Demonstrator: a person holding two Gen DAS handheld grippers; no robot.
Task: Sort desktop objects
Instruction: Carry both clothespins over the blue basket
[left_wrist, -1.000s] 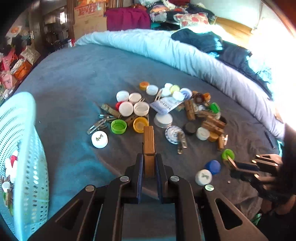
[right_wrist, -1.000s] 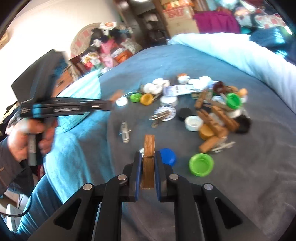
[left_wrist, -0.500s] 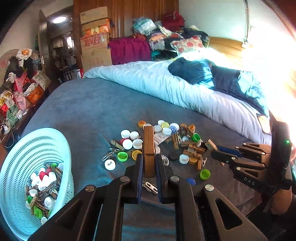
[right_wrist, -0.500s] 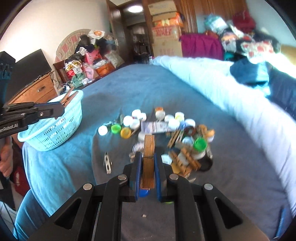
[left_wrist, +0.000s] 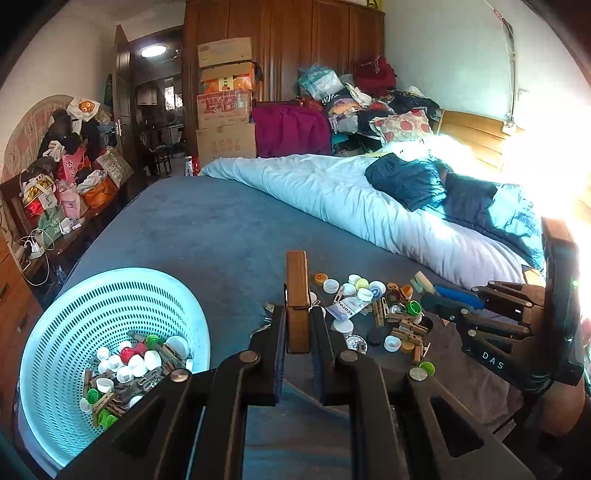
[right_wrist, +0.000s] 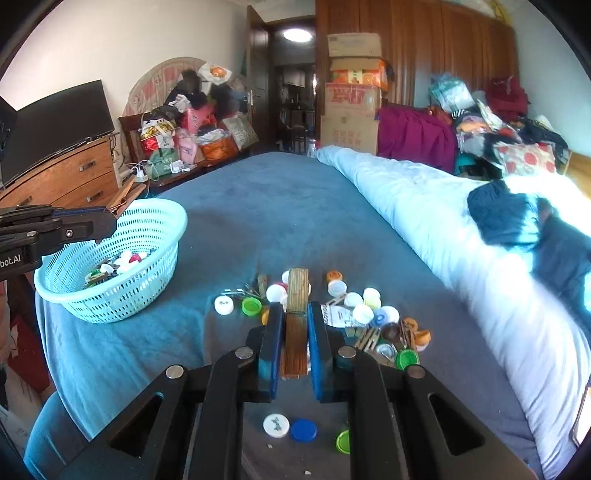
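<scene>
My left gripper (left_wrist: 297, 325) is shut on a wooden clothespin (left_wrist: 297, 291), held high above the bed, to the right of the light blue basket (left_wrist: 74, 295). My right gripper (right_wrist: 294, 332) is shut on another wooden clothespin (right_wrist: 296, 310), high over the pile of bottle caps and clothespins (right_wrist: 365, 317) on the blue bedspread. The pile also shows in the left wrist view (left_wrist: 384, 310). The basket (right_wrist: 155, 221) holds several caps and clothespins. The left gripper (right_wrist: 107, 218) shows over the basket's rim in the right wrist view. The right gripper (left_wrist: 428, 291) shows at the right of the left wrist view.
A white cap (right_wrist: 276, 424), a blue cap (right_wrist: 303, 430) and a green cap (right_wrist: 343, 441) lie near the bed's front edge. A rolled pale quilt (right_wrist: 424, 206) runs along the right. A wooden dresser (right_wrist: 62, 177) stands left of the bed.
Both grippers have risen well above the bed with their clothespins. The left gripper has swung toward the basket, which now shows more fully.
</scene>
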